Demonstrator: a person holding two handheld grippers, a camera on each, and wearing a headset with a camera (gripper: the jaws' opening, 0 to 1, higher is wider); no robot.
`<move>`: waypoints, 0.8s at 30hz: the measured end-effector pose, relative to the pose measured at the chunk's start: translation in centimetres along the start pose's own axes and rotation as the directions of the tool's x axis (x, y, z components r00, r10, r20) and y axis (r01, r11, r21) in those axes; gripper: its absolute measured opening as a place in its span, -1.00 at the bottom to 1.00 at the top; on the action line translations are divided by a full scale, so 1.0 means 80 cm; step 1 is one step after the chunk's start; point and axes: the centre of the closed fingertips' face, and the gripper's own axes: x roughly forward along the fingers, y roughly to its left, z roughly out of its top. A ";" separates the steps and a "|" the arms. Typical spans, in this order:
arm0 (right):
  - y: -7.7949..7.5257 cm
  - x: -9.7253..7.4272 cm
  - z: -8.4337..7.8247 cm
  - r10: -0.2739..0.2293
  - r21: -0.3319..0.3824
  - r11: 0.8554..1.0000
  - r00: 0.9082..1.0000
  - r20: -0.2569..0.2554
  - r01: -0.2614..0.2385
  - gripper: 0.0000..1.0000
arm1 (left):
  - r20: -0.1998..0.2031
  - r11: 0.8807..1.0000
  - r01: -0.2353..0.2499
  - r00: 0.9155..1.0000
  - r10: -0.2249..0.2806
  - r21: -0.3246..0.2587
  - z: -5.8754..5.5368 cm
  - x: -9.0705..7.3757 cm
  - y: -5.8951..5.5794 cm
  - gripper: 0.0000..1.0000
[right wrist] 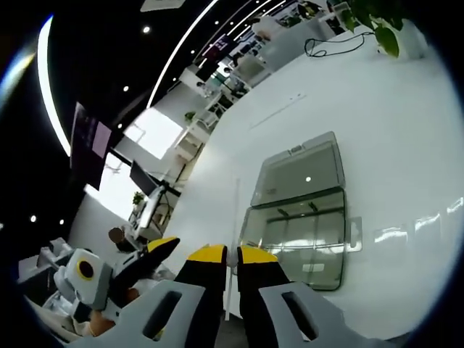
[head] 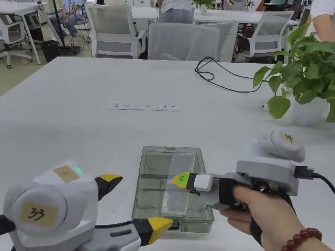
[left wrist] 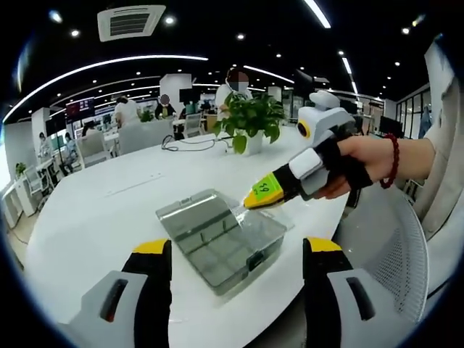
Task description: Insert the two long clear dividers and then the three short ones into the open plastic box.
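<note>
One clear divider (head: 181, 201) is clamped in the right tongs (head: 180, 180) and held just above the open box (head: 149, 188). Its long axis is set crosswise to those tongs, and in the right gripper view it is seen edge-on between the pinched jaws. It is a thin, transparent, rectangular sheet. One greyish clear box is seen on the table (head: 78, 104), just ahead of the left tongs (head: 137, 204). Its lid (head: 157, 159) is laid flat on the far side. The left tongs are spread wide, with nothing held.
</note>
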 end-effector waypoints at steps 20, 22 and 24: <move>-0.040 0.001 -0.011 -0.212 0.031 0.974 0.954 -0.213 0.223 -0.87 | 0.017 0.999 0.043 0.999 -0.043 0.016 -0.010 0.003 0.021 0.94; -0.045 0.002 -0.009 -0.232 0.028 0.969 0.945 -0.228 0.245 -0.87 | 0.024 0.999 0.050 0.998 -0.051 0.017 -0.009 0.003 0.022 0.99; -0.048 0.002 -0.008 -0.244 0.032 0.965 0.939 -0.244 0.260 -0.87 | 0.026 0.998 0.054 0.998 -0.055 0.020 -0.010 0.003 0.022 1.00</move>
